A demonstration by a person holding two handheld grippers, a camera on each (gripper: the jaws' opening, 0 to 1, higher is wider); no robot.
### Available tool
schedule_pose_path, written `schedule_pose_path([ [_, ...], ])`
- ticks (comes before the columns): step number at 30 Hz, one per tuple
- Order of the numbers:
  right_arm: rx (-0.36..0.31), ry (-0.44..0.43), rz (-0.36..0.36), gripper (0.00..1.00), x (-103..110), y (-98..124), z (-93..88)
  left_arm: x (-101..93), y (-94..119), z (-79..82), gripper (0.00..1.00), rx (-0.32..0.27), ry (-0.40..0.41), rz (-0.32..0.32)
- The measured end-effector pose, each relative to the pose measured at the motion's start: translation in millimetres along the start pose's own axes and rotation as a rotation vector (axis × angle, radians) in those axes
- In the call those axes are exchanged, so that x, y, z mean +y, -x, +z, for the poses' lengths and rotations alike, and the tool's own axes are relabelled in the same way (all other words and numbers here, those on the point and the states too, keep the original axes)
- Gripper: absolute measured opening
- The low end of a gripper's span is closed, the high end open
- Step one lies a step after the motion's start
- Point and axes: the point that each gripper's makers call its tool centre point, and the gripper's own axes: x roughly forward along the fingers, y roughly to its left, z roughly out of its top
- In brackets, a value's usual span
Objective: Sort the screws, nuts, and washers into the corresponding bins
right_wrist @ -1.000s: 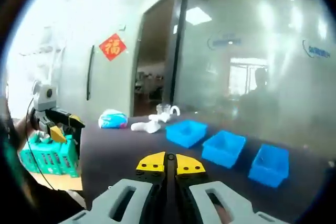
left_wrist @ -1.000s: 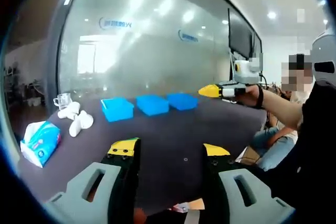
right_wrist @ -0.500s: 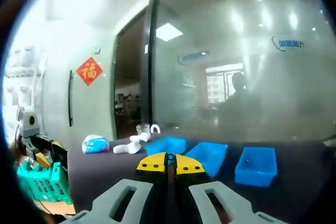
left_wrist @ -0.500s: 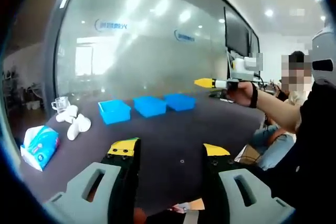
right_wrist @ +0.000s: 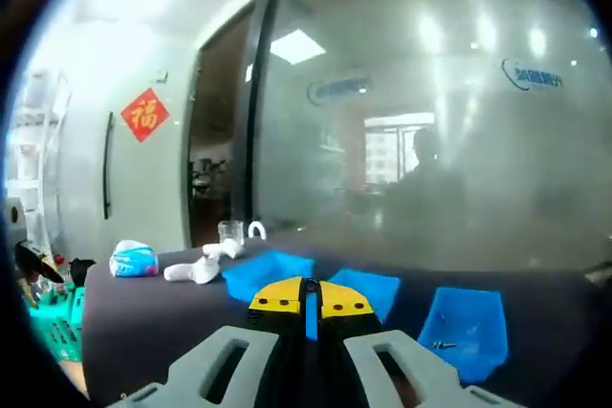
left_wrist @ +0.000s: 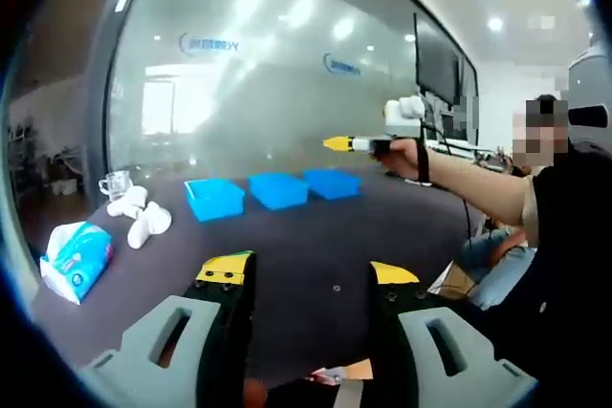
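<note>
Right gripper view: right gripper (right_wrist: 307, 295) jaws closed, above lower-right bin (right_wrist: 465, 329) holding few small parts. Left gripper (left_wrist: 307, 276) jaws wide, empty; sorting seems unfinished.

You have 3 blue bins (left_wrist: 277, 190) in a row on the dark table (left_wrist: 316, 255); small hardware (right_wrist: 442, 343) lies in one.

Wide bare stretch of dark table (left_wrist: 316, 236) ahead of my left gripper (left_wrist: 308, 274), jaws apart, nothing between them but tabletop. Three blue bins (left_wrist: 278, 190) in row at far side, frosted glass wall (left_wrist: 268, 74) close behind, no passage beyond. Tissue pack (left_wrist: 73, 257), white crumpled items (left_wrist: 142, 220) and glass cup (left_wrist: 115, 182) crowd left end. My right gripper (left_wrist: 346, 144) hangs above the bins, jaws together.
</note>
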Motion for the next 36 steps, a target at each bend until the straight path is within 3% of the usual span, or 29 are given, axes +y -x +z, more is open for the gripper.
schedule_pose_path([
  [19, 0.118, 0.042, -0.082, 0.02, -31.0, -101.3, -10.9, 5.6, 5.5, -3.8, 0.44, 0.002, 0.019, 0.025],
  [26, 0.13, 0.056, -0.099, 0.05, -38.5, -113.6, -18.8, 9.6, 9.7, -4.9, 0.44, 0.0, 0.022, 0.042],
  [30, 0.138, 0.068, -0.095, 0.16, -38.8, -110.1, -23.1, 11.6, 11.0, -6.9, 0.44, 0.004, 0.027, 0.047],
  [36, 0.138, 0.067, -0.061, 0.18, -30.7, -99.1, -21.3, 10.8, 10.0, -7.0, 0.44, 0.011, 0.019, 0.036],
])
